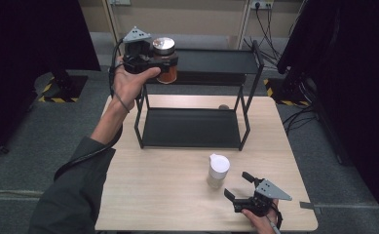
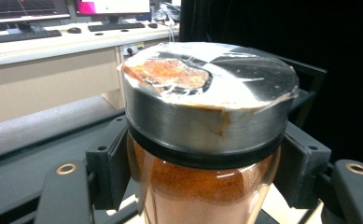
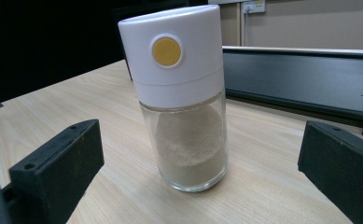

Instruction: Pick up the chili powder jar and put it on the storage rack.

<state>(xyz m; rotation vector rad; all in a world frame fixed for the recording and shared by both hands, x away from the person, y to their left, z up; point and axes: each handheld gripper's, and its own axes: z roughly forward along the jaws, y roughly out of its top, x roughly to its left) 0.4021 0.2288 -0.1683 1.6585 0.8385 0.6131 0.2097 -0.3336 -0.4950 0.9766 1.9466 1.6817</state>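
Two jars are under inspection. My left tool [image 1: 154, 61] has its jaws closed on the spice jar [image 2: 202, 154], gripping the glass body just below the metal cap; in the high view it is held in the air at the left end of the rack's [image 1: 248, 127] top shelf, upright, not yet resting on anything I can confirm. My right tool [image 1: 240, 187] stands wide open and holds nothing, low at the near right of the counter [image 1: 153, 195], with the white-capped shaker [image 3: 181, 98] standing upright on the wood between and ahead of its jaws, untouched.

Handling, as I judge it: the spice jar is clear glass, rigid and breakable, more than half full of orange-red powder, so moderately weighty for its size. Smooth glass may slip, and the cap's lower rim sitting above my jaws offers a natural stop. The cap top carries a torn foil or film with powder residue, so I would keep it upright.

The shaker has a glass base and a plastic top, with pale powder filling the lower part; probably light and top-tall, so liable to tip if nudged. Best hold is across the glass body below the cap.

Markings: no brand, label or legible writing on either jar. The shaker bears a plain yellow dot on its cap.
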